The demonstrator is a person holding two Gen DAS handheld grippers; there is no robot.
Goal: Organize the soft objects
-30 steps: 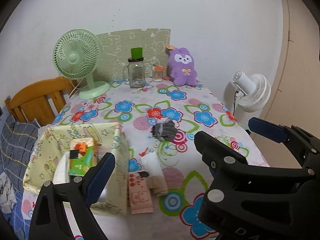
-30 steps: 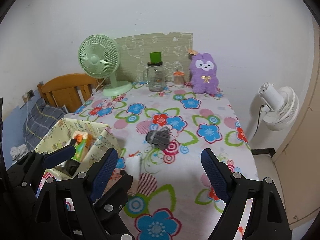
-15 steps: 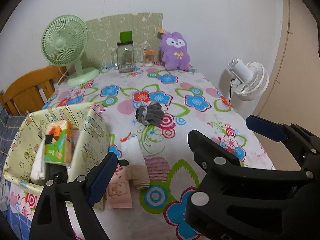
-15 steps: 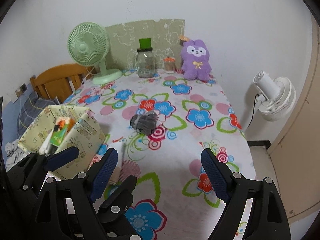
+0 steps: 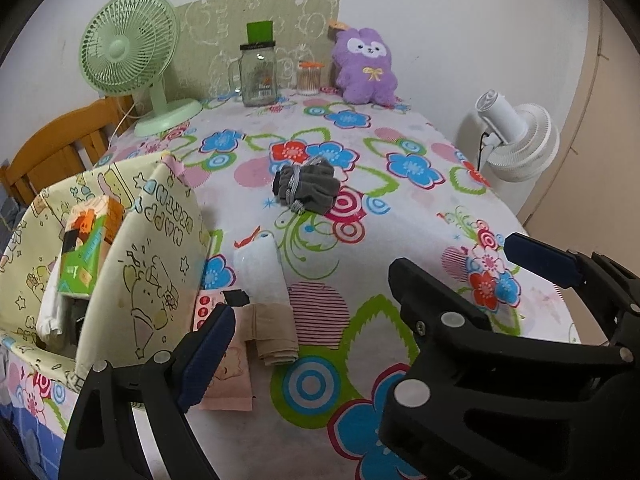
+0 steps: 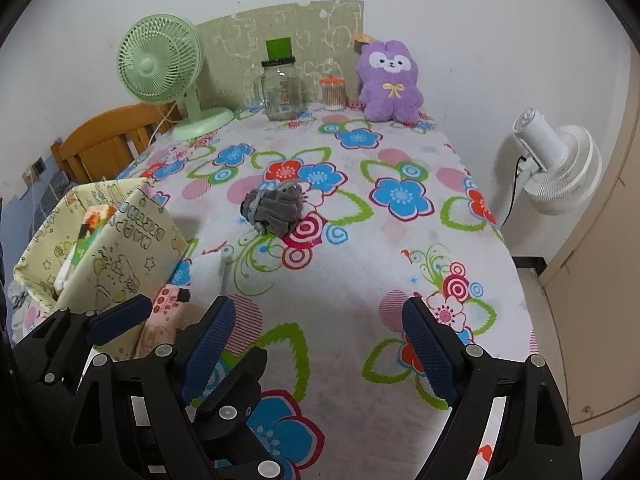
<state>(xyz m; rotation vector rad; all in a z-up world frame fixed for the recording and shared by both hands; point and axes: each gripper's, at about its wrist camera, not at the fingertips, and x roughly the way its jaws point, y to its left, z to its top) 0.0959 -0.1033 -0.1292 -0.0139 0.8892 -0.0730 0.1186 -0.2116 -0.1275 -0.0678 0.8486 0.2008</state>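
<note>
Hovering above a flower-print tablecloth (image 6: 400, 288), left gripper (image 5: 368, 300) and right gripper (image 6: 320, 344), fingers spread, nothing between.
Grey sock bundle (image 5: 306, 186) at table centre; white roll (image 5: 262, 272) and beige folded cloth (image 5: 274, 332) toward 7 o'clock of it, just beside yellow fabric box (image 5: 160, 240); purple plush (image 6: 390, 82) at 1 o'clock, by the wall.

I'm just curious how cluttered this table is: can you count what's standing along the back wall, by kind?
Fans: 1, the green fan
Jars: 2, the big jar and the small jar
Plush toys: 1, the purple plush
Total: 4
</note>
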